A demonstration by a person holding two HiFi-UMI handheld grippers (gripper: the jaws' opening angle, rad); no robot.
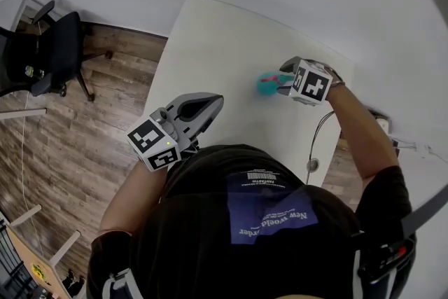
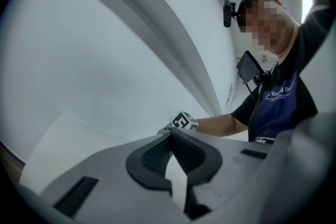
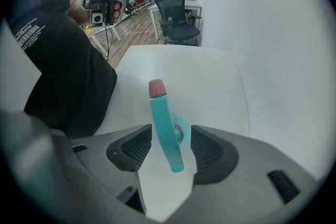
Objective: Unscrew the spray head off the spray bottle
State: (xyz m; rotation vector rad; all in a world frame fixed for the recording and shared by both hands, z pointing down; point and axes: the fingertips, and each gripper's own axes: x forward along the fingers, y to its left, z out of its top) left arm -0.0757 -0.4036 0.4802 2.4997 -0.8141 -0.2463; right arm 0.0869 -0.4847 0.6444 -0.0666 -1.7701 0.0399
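The teal spray bottle (image 1: 267, 85) stands on the white table (image 1: 210, 45), toward its right side. In the right gripper view I look down on its teal spray head (image 3: 164, 128) with the red nozzle tip (image 3: 157, 88). My right gripper (image 3: 172, 134) points down over it, jaws open, one pad (image 3: 137, 147) on each side of the head with a gap on both sides. In the head view the right gripper (image 1: 283, 84) hangs just right of the bottle. My left gripper (image 1: 215, 103) is held level at the table's near edge, shut and empty; its closed jaws (image 2: 170, 140) fill the left gripper view.
A black office chair (image 1: 56, 52) stands on the wood floor left of the table. A cable (image 1: 318, 133) hangs off the table's right edge. The white wall runs along the table's far side. My torso is close behind the near edge.
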